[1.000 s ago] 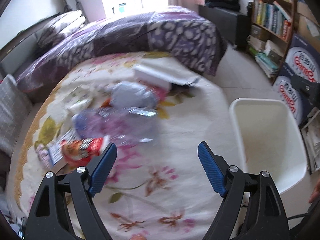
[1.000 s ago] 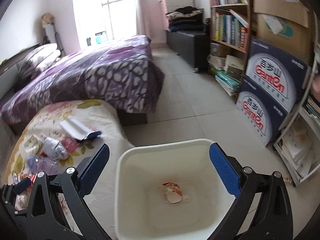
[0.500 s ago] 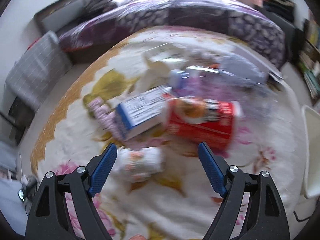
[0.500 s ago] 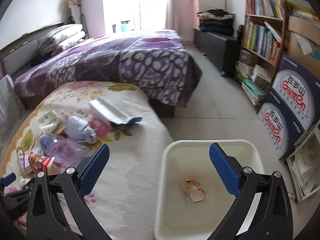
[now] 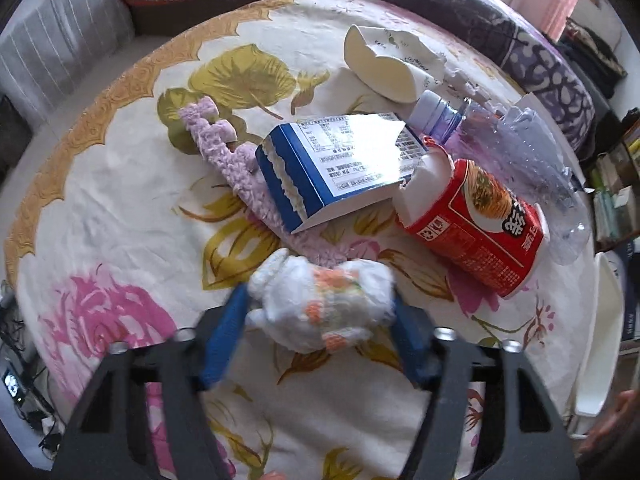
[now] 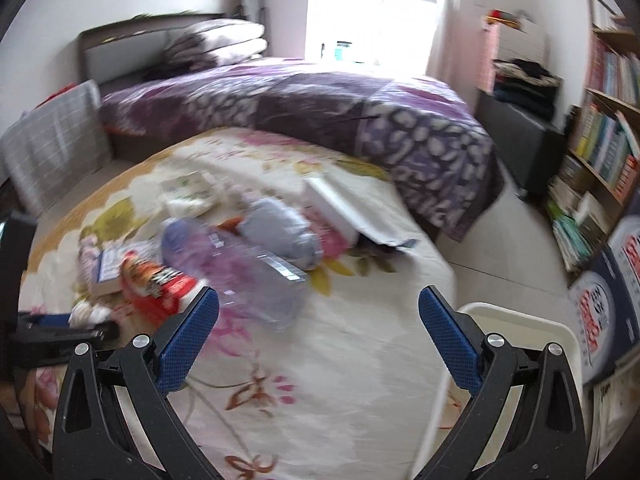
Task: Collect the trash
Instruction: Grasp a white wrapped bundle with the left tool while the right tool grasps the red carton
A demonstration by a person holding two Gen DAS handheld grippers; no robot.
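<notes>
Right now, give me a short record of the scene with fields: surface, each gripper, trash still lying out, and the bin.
surface: floral bedspread
left gripper: fingers on either side of a crumpled white wrapper, apparently closing on it
right gripper: open, empty, above the bedspread
trash lying out: blue and white carton, red noodle cup, clear plastic bottle, torn white paper cup
other: pink fuzzy strip partly under the carton
bin: white bin beside the bed, contents hidden
</notes>
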